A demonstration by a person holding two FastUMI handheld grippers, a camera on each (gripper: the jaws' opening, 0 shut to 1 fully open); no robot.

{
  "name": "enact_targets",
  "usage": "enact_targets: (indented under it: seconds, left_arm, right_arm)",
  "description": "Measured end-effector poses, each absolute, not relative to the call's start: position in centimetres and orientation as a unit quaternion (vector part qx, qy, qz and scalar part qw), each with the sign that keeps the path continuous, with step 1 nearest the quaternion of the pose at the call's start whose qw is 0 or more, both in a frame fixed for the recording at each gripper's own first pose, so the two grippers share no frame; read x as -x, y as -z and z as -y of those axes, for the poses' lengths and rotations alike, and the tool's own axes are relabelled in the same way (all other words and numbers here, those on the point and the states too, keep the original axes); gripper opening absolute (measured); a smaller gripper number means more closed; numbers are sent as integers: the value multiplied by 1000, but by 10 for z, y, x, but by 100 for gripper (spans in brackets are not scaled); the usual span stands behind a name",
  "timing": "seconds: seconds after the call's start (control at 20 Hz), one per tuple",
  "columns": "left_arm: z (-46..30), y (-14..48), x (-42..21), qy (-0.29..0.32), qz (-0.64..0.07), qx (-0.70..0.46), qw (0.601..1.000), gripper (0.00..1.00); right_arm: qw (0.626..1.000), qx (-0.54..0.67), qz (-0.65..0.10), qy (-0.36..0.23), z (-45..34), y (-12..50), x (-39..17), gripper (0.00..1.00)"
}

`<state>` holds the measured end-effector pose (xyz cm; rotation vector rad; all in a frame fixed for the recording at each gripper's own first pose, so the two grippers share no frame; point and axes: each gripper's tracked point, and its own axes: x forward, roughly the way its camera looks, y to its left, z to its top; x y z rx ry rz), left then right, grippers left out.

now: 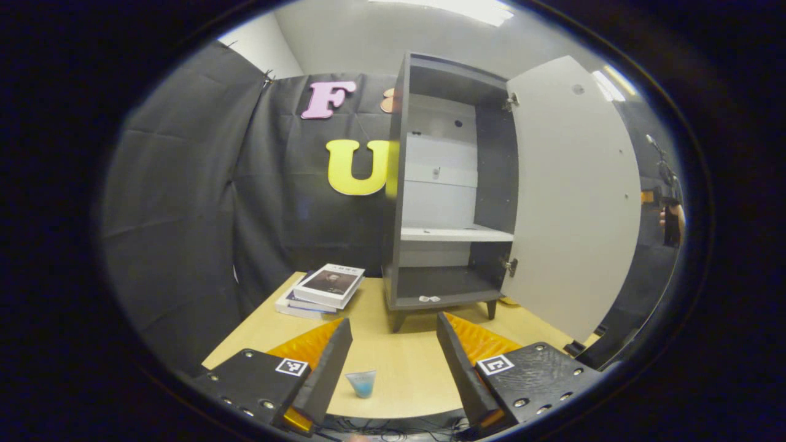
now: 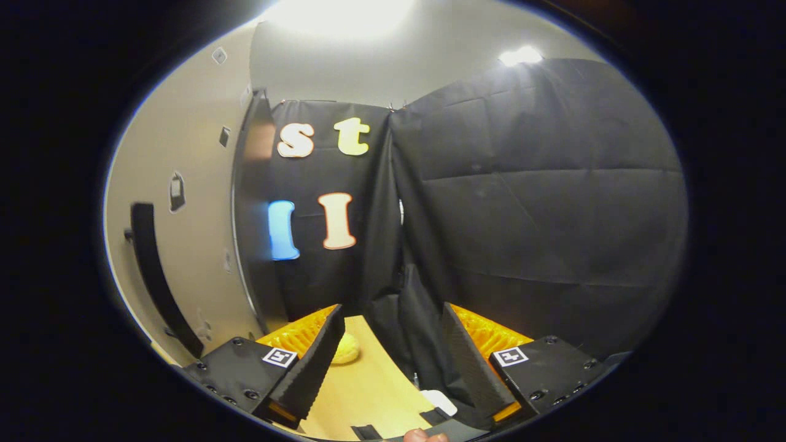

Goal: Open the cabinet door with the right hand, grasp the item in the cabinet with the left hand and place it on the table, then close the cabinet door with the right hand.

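Note:
The dark cabinet (image 1: 454,184) stands at the back of the wooden table (image 1: 405,362), its pale door (image 1: 571,202) swung wide to the right. A small clear cup with blue contents (image 1: 362,383) stands on the table near the front edge, between the fingers of my left gripper (image 1: 393,322), which is open and not touching it. In the right gripper view the door's outer face (image 2: 184,233) with its black handle (image 2: 153,276) lies to the left. My right gripper (image 2: 393,310) is open and holds nothing.
A stack of books (image 1: 322,290) lies left of the cabinet. Something small and clear (image 1: 428,299) sits on the cabinet's bottom ledge. A yellow object (image 2: 345,350) rests on the table by the door. The black cloth wall (image 2: 540,215) stands close on the right.

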<state>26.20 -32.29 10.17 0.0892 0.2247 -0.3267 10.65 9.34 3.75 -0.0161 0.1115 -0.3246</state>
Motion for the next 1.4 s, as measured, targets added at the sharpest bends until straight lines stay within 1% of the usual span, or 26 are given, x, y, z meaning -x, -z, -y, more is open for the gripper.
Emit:
enact_targets:
  seconds: [0.05, 0.1, 0.15, 0.2, 0.25, 0.35, 0.5, 0.55, 0.65, 0.7, 0.8, 0.85, 0.9, 0.95, 1.15, 1.4]
  left_arm:
    - [323, -112, -259, 158, -118, -41, 979, 84]
    - [320, -124, -257, 152, -120, -39, 980, 84]
    - [319, -137, -256, 147, -122, -40, 981, 84]
    - [318, -149, -256, 145, -123, -43, 981, 84]
    - [319, -160, -256, 143, -120, -48, 981, 84]
    - [321, -188, -267, 141, -110, -57, 982, 84]
    - [328, -209, -282, 136, -115, -52, 983, 84]
    - [328, -216, -287, 129, -114, -49, 984, 84]
    - [320, -241, -301, 105, -85, -41, 990, 84]
    - [322, -247, -306, 103, -76, -36, 991, 84]
    - [325, -249, -315, 110, -75, -34, 991, 84]
    - [322, -252, -320, 106, -72, -37, 991, 84]
    - [320, -255, -323, 103, -70, -40, 991, 84]
    - [321, -255, -325, 103, -69, -40, 991, 84]
    - [325, -242, -325, 109, -79, -32, 990, 84]
    - [319, -235, -328, 100, -83, -39, 991, 84]
  right_arm:
    - [988, 9, -54, 147, -99, -46, -107, 100]
    - [990, 8, -55, 130, -109, -50, -105, 97]
    - [992, 3, -51, 114, -120, -57, -105, 99]
    - [993, -3, -48, 104, -125, -61, -103, 95]
    - [994, -11, -45, 95, -133, -65, -102, 94]
    - [996, -15, -43, 81, -145, -69, -102, 94]
    - [997, -14, -41, 64, -162, -73, -99, 94]
    - [998, -12, -39, 53, -170, -74, -98, 98]
    - [999, -9, -41, 28, -186, -75, -100, 98]
    - [999, -6, -43, 23, -186, -75, -100, 99]
    - [999, 1, -39, 9, -194, -80, -102, 98]
    - [999, 5, -38, 3, -198, -82, -104, 94]
    - [999, 12, -38, 4, -196, -81, -103, 100]
    - [999, 18, -39, 6, -195, -83, -101, 97]
    - [999, 12, -42, 16, -200, -83, -99, 97]
    - [998, 2, -54, -16, -229, -79, -96, 97]
